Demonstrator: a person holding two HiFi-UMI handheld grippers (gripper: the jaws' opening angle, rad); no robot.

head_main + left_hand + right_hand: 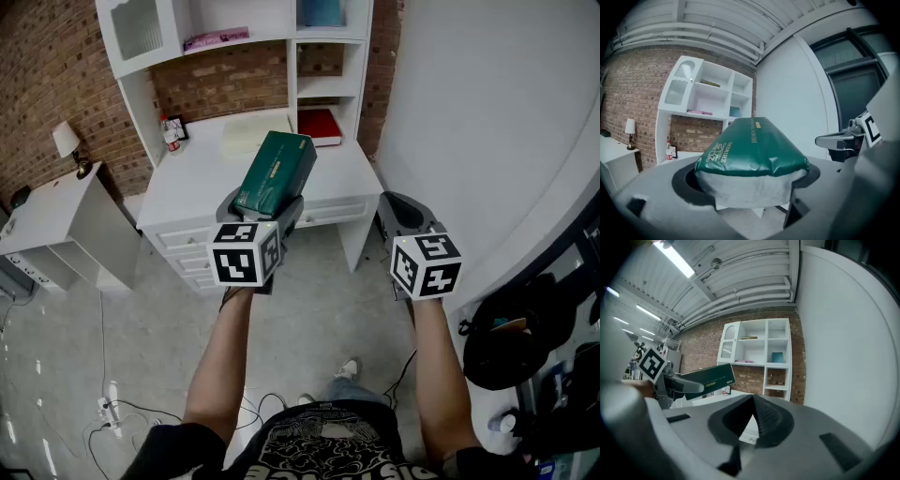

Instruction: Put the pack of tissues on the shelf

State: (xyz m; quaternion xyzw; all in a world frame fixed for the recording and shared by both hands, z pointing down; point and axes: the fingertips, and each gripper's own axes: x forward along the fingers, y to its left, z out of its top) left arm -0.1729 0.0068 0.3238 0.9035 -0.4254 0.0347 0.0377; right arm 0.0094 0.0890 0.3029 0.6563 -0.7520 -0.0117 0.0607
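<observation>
A green pack of tissues (277,173) (752,150) sits between the jaws of my left gripper (262,214) (750,190), which is shut on it and holds it tilted up above the floor in front of a white desk (202,173). The white shelf unit (291,42) (710,101) (754,348) rises over the desk, beyond the pack. My right gripper (405,214) (752,401) hangs to the right at about the same height, shut and with nothing in it. The right gripper view shows the pack (710,378) off to its left.
A red book (319,125), a pale pad (255,131) and a small bottle (171,131) lie on the desk. The shelves hold a pink item (216,38) and a teal one (323,11). A low white table (56,211) with a lamp (67,141) stands left, a white wall (487,122) right, cables (112,408) on the floor.
</observation>
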